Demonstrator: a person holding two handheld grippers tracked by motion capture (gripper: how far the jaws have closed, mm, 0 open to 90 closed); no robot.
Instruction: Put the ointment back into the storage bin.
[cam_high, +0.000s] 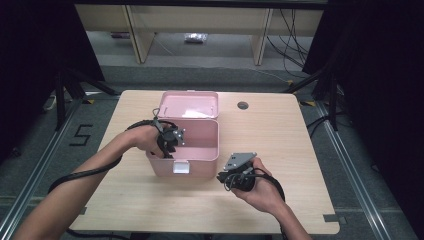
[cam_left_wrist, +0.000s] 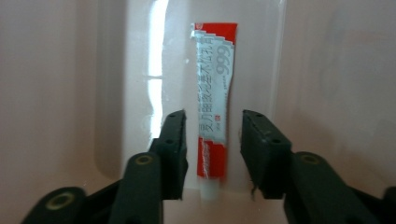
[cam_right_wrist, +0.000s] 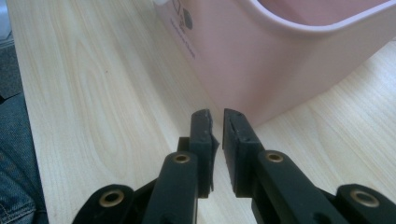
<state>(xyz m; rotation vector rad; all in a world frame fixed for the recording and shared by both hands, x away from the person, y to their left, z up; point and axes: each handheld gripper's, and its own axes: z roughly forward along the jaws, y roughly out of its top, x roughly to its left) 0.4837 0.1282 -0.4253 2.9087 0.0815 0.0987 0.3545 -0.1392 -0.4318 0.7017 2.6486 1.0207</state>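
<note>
left gripper (cam_left_wrist: 212, 140) inside pink box (cam_high: 210, 150), jaws open astride the ointment tube (cam_left_wrist: 214, 107), not pressing. withdraw straight up. right gripper (cam_right_wrist: 217, 135), 4 o'clock on counter (cam_high: 280, 130), jaws slightly parted, empty.

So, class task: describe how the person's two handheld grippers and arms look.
Each gripper, the left gripper and the right gripper, has two black jaws with flat pads and brass-coloured rivets. A thick black cable trails from the left one. The right one carries a grey three-cornered plate. Both forearms are without sleeves.
</note>
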